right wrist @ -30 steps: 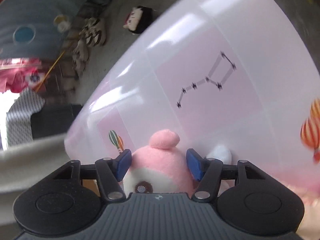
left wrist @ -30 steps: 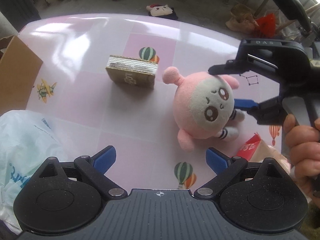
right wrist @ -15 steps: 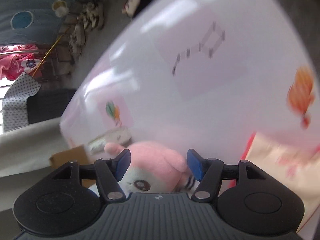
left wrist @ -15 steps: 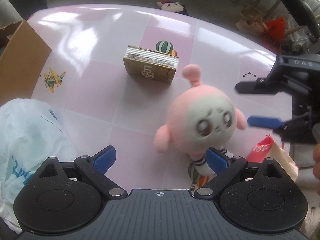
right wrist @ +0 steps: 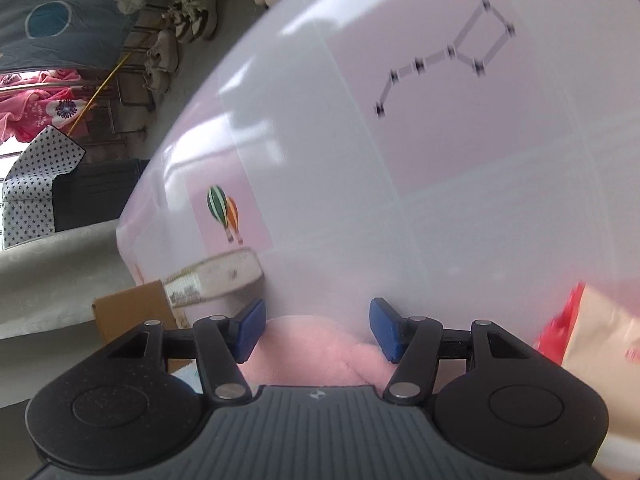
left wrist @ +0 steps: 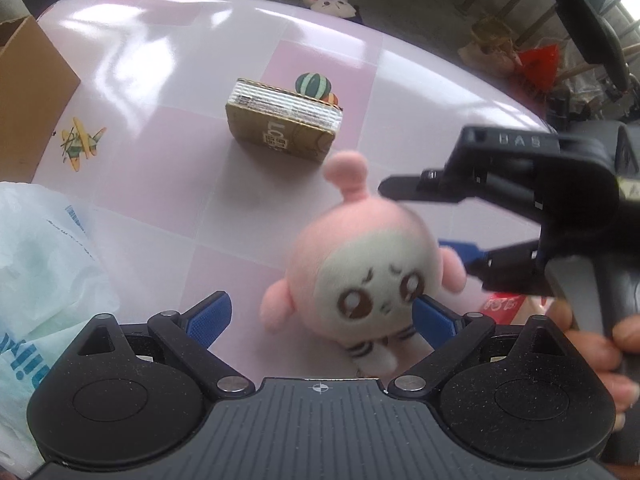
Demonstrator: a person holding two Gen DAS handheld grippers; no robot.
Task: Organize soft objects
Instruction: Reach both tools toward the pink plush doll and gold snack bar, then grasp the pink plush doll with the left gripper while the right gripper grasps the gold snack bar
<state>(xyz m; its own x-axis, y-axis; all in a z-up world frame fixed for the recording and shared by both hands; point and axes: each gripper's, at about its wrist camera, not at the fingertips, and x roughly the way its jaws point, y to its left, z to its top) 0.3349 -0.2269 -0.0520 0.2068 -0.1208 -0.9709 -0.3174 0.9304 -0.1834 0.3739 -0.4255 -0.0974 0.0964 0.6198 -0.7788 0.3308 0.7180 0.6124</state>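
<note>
A pink plush toy [left wrist: 362,276] with a white face sits between the fingers of my left gripper [left wrist: 320,316], which is open and wide around it. My right gripper [left wrist: 432,220] reaches in from the right, its jaws spread around the toy's back; its blue pad [left wrist: 462,250] is next to the toy's arm. In the right wrist view the right gripper [right wrist: 316,328] is open and the plush [right wrist: 308,356] shows as pink fur low between the fingers. Whether the pads press the toy I cannot tell.
A small cardboard package [left wrist: 282,122] stands on the pink table [left wrist: 160,60] behind the toy. A white plastic bag [left wrist: 44,256] lies at the left, a brown cardboard box [left wrist: 28,92] at the far left. A red-and-tan packet [left wrist: 506,306] lies at the right. Another plush [left wrist: 332,2] lies on the floor.
The plush has moved toward my left gripper and now sits between its fingers. My right gripper has followed it and its jaws have spread wider.
</note>
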